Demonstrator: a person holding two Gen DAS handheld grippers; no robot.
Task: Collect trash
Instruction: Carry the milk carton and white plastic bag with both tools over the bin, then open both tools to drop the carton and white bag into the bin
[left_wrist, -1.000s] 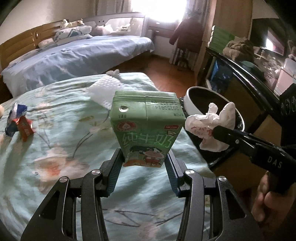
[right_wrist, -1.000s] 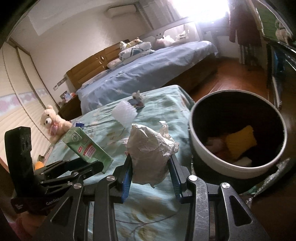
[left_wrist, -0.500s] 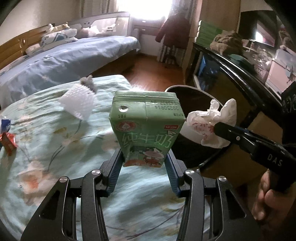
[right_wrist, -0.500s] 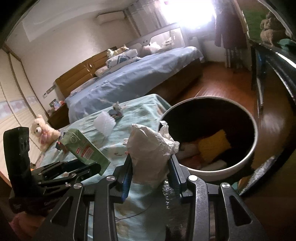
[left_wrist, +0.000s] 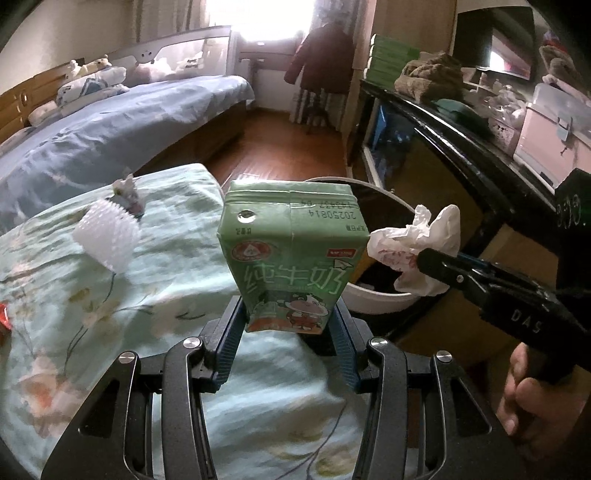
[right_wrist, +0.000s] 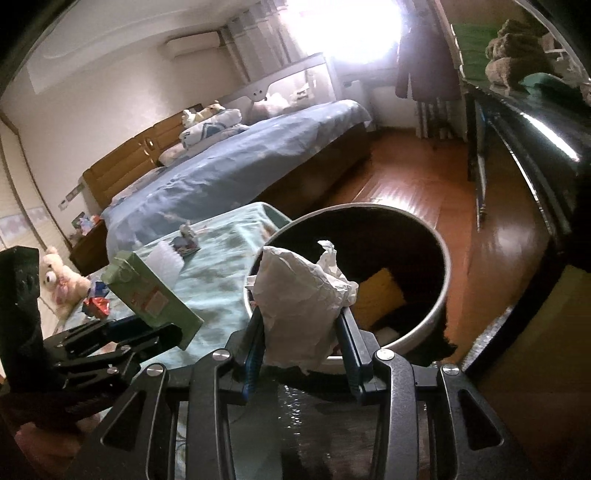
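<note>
The left gripper (left_wrist: 288, 325) pinches a milk carton (left_wrist: 291, 254); the right gripper (right_wrist: 301, 350) pinches crumpled paper (right_wrist: 299, 306) beside the bin (right_wrist: 439, 295). Neither is dropped yet. Foam netting (left_wrist: 107, 240) and wrappers (right_wrist: 96, 306) remain on the bed (left_wrist: 74, 302).

Window (left_wrist: 269, 22) blown out, backlighting room; glare streak on floor (right_wrist: 402, 192). Fisheye bends edges, corners vignetted black. Bedspread (left_wrist: 110, 295) motion-blurred.
</note>
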